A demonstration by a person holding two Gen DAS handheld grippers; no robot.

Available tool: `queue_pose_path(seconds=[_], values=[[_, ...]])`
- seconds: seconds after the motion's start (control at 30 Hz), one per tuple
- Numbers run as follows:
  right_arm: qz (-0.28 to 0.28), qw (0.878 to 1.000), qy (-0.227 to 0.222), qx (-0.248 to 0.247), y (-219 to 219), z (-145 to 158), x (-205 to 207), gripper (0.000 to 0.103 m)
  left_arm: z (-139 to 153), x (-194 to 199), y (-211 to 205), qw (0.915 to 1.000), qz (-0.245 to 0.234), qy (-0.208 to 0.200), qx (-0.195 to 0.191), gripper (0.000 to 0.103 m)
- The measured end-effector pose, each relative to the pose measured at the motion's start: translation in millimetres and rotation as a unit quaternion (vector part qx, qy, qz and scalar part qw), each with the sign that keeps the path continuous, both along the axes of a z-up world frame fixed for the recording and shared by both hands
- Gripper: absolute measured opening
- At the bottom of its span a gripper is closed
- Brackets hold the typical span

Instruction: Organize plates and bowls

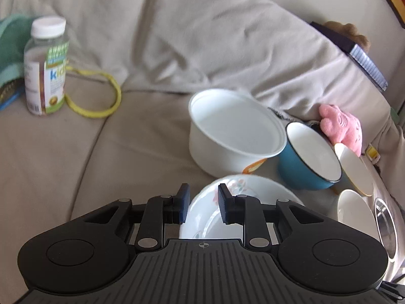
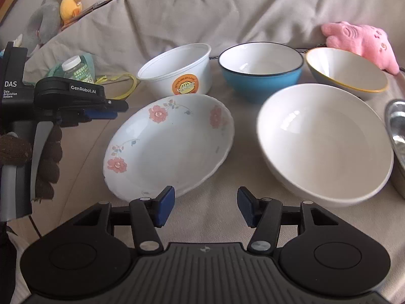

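Left wrist cam first: my left gripper (image 1: 203, 204) is angled down over the near rim of the floral plate (image 1: 202, 224), jaws apart with the rim showing in the gap. The pads aren't pressing on it as far as I can see, so I'd call it released. Past the plate there's the white plastic tub (image 1: 227, 131) tipped toward me, the blue bowl (image 1: 307, 158) touching it on the right, then the yellow-rimmed bowl (image 1: 354, 169) and a sliver of the big white bowl (image 1: 354, 210). Everything sits on a beige couch cushion (image 1: 63, 152), kinda rumpled. A vitamin bottle (image 1: 45, 68) and a yellow cord (image 1: 101, 96) are off to the far left, a pink plush (image 1: 339, 124) is wedged by the back cushion, and a notebook (image 1: 354, 55) lies up top.

Right wrist cam: my right gripper (image 2: 206, 207) is pitched down over bare cushion (image 2: 202, 228), jaws spread with nothing between them. Its left pad sits just in front of the plate's (image 2: 172, 147) near edge. The plate is tilted, with its left side higher. The big white bowl (image 2: 326, 147) is just to the right. Behind them, in a row, are the tub (image 2: 177, 73), the blue bowl (image 2: 260, 73) and the yellow-rimmed bowl (image 2: 346, 73). There's a metal dish (image 2: 397, 136) at the right edge. The left gripper (image 2: 101, 109) pokes in from the left, held by a brown-gloved hand (image 2: 48, 162). A duck plush (image 2: 68, 0) is up on the backrest.
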State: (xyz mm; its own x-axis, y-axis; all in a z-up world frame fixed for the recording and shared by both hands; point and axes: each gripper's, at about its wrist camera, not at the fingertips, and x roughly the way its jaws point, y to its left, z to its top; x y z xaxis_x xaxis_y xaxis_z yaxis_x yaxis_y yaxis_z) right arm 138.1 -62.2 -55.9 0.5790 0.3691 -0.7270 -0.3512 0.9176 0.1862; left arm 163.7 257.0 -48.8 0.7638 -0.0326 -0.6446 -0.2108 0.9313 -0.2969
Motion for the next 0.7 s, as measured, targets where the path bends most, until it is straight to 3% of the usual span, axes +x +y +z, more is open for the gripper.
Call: queue_pose_path(seconds=[0.03, 0.1, 0.17, 0.27, 0.37, 0.47, 0.57, 0.6, 0.7], values=[[-0.008, 1.0, 0.001, 0.008, -13.4, -0.6, -5.7, 0.059, 5.8, -0.6, -9.2, 0.9997, -0.017, -0.015, 0.006, 0.026], [-0.03, 0.999, 0.003, 0.024, -42.0, -5.6, -15.7, 0.062, 11.1, 6.0, -30.5, 0.9973, -0.067, -0.023, -0.017, 0.026], [-0.054, 0.998, 0.011, 0.029, -66.0, -14.8, -18.2, 0.063, 13.2, 19.0, -61.8, 0.991, -0.126, -0.018, -0.041, 0.026], [-0.088, 0.995, 0.031, 0.031, -91.7, -28.4, -12.2, 0.064, 13.2, 41.2, -112.8, 0.982, -0.184, -0.003, -0.042, 0.027], [-0.108, 0.992, 0.053, 0.045, -109.4, -36.1, -7.1, 0.071, 12.6, 66.1, -147.1, 0.9798, -0.196, 0.008, -0.041, 0.027], [-0.103, 0.99, 0.065, 0.065, -116.8, -41.2, -4.5, 0.077, 8.4, 92.9, -173.8, 0.9796, -0.2, 0.024, 0.001, 0.027], [-0.072, 0.992, 0.071, 0.081, -116.9, -45.2, -0.8, 0.093, 0.1, 111.0, -190.3, 0.9758, -0.213, 0.042, 0.031, 0.027], [-0.058, 0.991, 0.076, 0.092, -116.4, -46.6, 0.9, 0.103, -3.2, 114.9, -193.5, 0.9746, -0.216, 0.047, 0.035, 0.027], [-0.061, 0.986, 0.091, 0.123, -124.2, -48.5, 2.5, 0.103, -15.9, 117.8, -193.6, 0.9733, -0.22, 0.057, 0.035, 0.027]])
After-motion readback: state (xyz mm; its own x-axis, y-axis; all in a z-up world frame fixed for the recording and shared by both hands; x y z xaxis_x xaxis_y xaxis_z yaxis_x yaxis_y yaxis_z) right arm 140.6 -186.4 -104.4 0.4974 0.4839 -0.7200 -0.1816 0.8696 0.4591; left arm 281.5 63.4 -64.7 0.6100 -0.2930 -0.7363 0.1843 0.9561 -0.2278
